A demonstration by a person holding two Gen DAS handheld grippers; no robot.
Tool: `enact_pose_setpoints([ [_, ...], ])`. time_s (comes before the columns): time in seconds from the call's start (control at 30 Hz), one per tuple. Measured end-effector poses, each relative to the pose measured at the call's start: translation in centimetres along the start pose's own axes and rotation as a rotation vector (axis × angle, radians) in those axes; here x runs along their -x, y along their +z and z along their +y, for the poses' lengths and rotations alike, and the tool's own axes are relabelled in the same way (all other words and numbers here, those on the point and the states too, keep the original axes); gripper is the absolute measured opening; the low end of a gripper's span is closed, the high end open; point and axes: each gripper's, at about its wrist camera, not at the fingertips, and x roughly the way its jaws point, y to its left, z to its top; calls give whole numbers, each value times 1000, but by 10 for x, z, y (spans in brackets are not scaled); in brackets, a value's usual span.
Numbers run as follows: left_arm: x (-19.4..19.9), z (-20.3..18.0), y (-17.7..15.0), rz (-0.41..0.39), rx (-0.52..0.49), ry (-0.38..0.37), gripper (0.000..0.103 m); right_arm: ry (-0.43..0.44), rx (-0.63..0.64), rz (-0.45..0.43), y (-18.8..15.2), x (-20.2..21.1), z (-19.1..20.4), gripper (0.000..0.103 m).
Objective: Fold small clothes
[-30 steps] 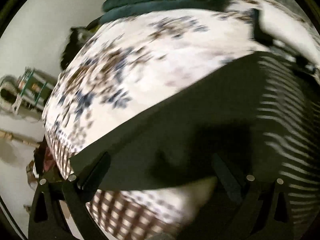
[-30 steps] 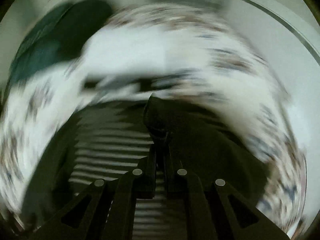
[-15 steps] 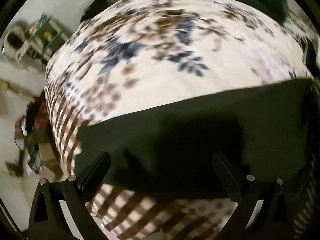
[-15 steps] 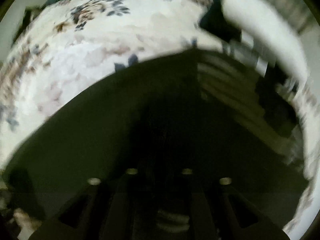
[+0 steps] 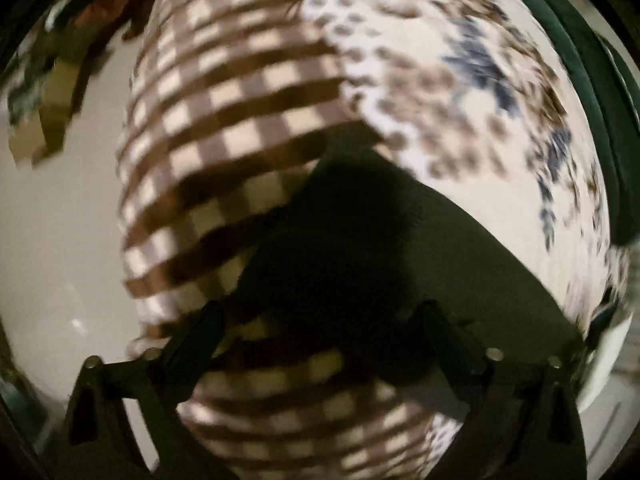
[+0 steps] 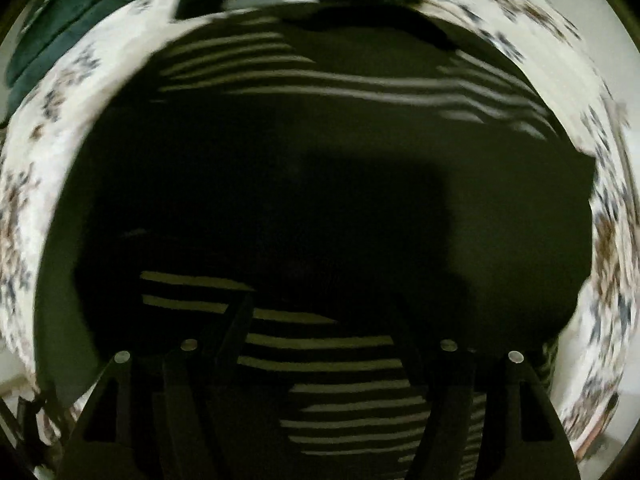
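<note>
only dark garment (image 6: 320, 152) on floral bedspread (image 5: 460, 120)

Dark garment (image 6: 320, 168): matt cloth, pale-striped. Bedcover (image 5: 248, 92): soft printed cloth. Gripper (image 5: 320, 320) fingers (image 5: 192, 344): matt black plastic.

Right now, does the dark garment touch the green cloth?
Apart: the left wrist view shows floral bedspread between the dark garment and the green cloth.
</note>
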Motion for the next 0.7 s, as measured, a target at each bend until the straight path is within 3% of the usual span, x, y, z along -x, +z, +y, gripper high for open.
enact_pose_setpoints([
  [0.03,-3,0,3,-10,13,-1,85,-9,-11,2,-2,-3,-4,70],
  [0.1,0,-9,7,-66,6,20,51,-31,-22,1,-6,-5,-9,70],
  [0.13,6,-17,7,-100,-17,45,42,-46,-23,1,-6,-6,-11,70],
  [0.2,20,-30,5,-155,-50,85,8,-70,-23,-3,-7,-4,-18,70],
  [0.23,27,-36,2,-180,-65,109,7,-81,-19,-9,-7,-3,-21,71],
  [0.33,56,-53,-5,-263,-122,131,2,-109,2,-57,-3,5,-28,88],
  [0.43,89,-80,-20,-355,-222,157,2,-107,30,-75,13,7,-32,89],
  [0.5,113,-98,-39,-413,-288,155,2,-53,18,-79,19,10,-44,89],
  [0.57,137,-118,-64,-470,-353,134,2,-15,14,-83,27,12,-48,89],
  [0.7,175,-205,-138,-541,-534,19,2,67,14,-80,41,22,-74,89],
])
